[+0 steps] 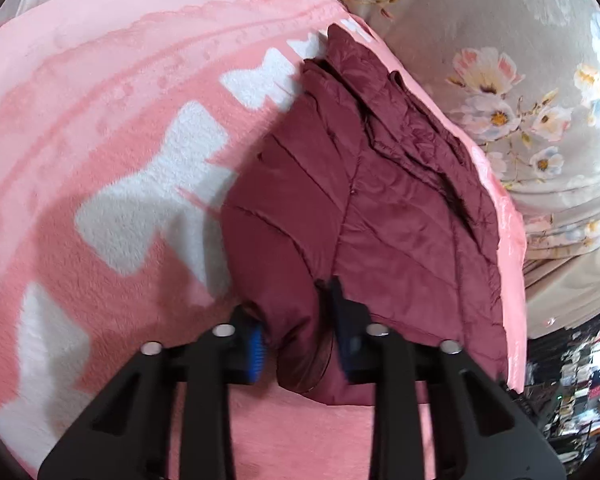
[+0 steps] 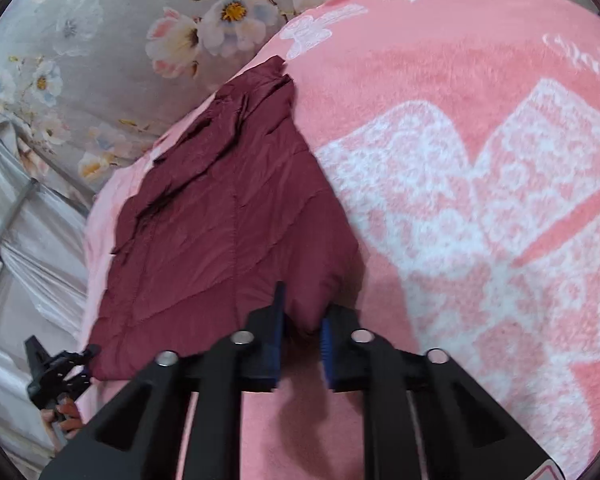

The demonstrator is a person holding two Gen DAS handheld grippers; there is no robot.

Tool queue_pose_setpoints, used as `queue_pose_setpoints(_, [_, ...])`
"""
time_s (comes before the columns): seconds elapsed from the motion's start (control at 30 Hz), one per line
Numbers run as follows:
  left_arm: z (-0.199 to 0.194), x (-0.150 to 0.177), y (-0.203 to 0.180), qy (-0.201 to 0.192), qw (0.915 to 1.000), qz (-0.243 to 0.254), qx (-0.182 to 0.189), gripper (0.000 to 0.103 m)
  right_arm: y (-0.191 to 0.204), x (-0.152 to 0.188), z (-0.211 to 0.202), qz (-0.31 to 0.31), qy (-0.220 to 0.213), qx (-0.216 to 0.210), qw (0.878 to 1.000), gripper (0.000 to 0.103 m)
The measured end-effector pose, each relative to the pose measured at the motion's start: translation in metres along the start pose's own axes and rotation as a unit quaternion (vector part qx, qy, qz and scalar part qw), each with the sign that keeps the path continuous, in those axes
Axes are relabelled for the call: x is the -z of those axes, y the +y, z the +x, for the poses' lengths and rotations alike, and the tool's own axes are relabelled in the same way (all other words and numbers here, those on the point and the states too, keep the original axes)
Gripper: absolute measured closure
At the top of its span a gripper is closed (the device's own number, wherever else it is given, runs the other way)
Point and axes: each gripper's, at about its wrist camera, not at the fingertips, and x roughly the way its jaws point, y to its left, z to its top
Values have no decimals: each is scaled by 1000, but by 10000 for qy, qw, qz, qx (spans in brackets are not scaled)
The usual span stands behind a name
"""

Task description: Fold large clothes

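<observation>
On the pink fleece blanket (image 1: pixel 100 128), we clamped both the left gripper (image 1: pixel 298 344) and right gripper (image 2: pixel 300 344) on the maroon quilted jacket's (image 1: pixel 364 208) near corners; lifting evenly would keep the fold square.

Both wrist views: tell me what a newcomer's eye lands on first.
A dark maroon quilted puffer jacket lies on a pink fleece blanket with white patterns, near its edge. The left gripper and the right gripper each pinch a near corner of it. Beyond the blanket's edge lies grey floral bedding.
</observation>
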Motion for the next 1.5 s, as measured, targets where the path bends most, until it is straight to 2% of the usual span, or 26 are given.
queue_pose_setpoints(0.07, [-11,1,-9,-136,9998,174,-30,89,9,1,-16,-215,-130,-42,9997,99])
queue_pose_setpoints(0.2, [-61,10,-31,-455,9968,657,84,93,29,11,-69,-689,-472,-246,9962,100])
queue_pose_setpoints(0.33, [-139,41,-44,-798,9904,1083,309,95,51,35,-148,-1421,-995,-234,9846,101])
queue_pose_setpoints(0.5, [-233,67,-56,-1430,9799,1265,574,95,71,51,-239,-1716,-1679,-665,9685,101])
queue_pose_setpoints(0.6, [-257,62,-72,-1729,9729,1406,613,95,89,40,-264,-1782,-2072,-837,9583,101])
queue_pose_setpoints(0.67, [-259,50,-85,-1919,9682,1538,459,95,100,25,-262,-1798,-2193,-895,9548,101])
queue_pose_setpoints(0.73, [-249,32,-94,-2032,9655,1608,251,95,107,-1,-246,-1691,-2253,-916,9551,101])
queue_pose_setpoints(0.83, [-215,-5,-102,-1963,9676,1589,-67,94,107,-44,-198,-1390,-2097,-786,9646,101])
queue_pose_setpoints(0.9, [-184,-28,-109,-1900,9666,1658,-457,93,106,-69,-162,-1197,-1942,-644,9715,101])
queue_pose_setpoints(0.93, [-158,-43,-116,-1900,9633,1742,-744,93,105,-83,-139,-1116,-1853,-497,9751,101])
queue_pose_setpoints(1.07, [-78,-82,-123,-1562,9626,1750,-1359,93,99,-119,-57,-811,-1470,-29,9858,101])
queue_pose_setpoints(1.23, [17,-114,-109,-962,9651,1649,-1795,93,77,-141,35,-419,-1060,491,9923,101])
queue_pose_setpoints(1.43, [79,-121,-97,-683,9600,1693,-2125,92,64,-140,97,-387,-722,949,9921,101])
queue_pose_setpoints(1.5, [93,-119,-93,-717,9581,1742,-2156,91,62,-137,110,-436,-645,1048,9914,101])
